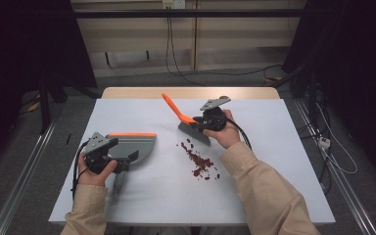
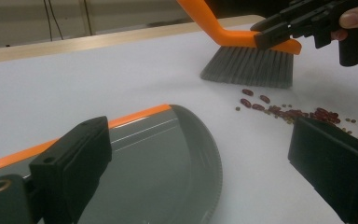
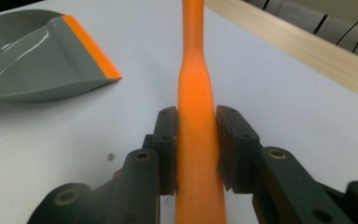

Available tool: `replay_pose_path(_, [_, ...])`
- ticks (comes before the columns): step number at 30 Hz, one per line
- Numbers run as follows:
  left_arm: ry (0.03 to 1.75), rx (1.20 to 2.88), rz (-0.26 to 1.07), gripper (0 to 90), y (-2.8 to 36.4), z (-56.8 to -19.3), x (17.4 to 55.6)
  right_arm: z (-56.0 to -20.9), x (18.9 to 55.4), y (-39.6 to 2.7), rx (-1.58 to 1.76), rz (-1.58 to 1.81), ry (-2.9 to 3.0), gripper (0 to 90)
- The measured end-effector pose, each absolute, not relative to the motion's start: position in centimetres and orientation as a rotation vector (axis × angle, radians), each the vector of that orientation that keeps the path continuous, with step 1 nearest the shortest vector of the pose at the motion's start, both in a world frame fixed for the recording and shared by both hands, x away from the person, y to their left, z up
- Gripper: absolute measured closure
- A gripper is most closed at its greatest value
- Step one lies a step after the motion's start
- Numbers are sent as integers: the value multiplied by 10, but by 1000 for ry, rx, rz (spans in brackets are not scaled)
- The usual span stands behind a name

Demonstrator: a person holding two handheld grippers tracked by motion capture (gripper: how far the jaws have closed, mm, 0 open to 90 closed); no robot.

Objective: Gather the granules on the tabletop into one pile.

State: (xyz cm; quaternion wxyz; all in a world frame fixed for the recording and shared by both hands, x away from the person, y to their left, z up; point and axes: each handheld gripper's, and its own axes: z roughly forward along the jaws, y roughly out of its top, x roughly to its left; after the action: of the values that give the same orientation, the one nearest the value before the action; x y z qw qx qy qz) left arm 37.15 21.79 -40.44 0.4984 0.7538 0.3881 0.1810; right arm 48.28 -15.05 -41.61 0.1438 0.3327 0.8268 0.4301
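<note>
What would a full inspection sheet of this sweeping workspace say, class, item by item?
Surface: white table, wooden strip at its far edge.
Job's things: orange-handled brush, bristles down at the far end of a trail of red beans; grey dustpan with orange edge lies left of the beans, apart from them.
Clutter: nothing seen.
Grippers: right gripper, jaws clamped on the brush handle; left gripper at the dustpan, its grip hard to judge.
Cables: black cable trails from the left gripper; more on the floor.
Surroundings: grey floor, dark stands, pale back wall.
</note>
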Motion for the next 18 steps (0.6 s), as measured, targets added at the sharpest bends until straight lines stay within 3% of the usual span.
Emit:
replay_pose_path(4, [936, 1825, 437, 59, 217, -404, 371, -420, 483, -148, 962, 1088, 2454, 700])
replay_pose_path(18, [950, 1822, 450, 60, 220, -404, 372, -428, 495, -142, 752, 1246, 2473, 709])
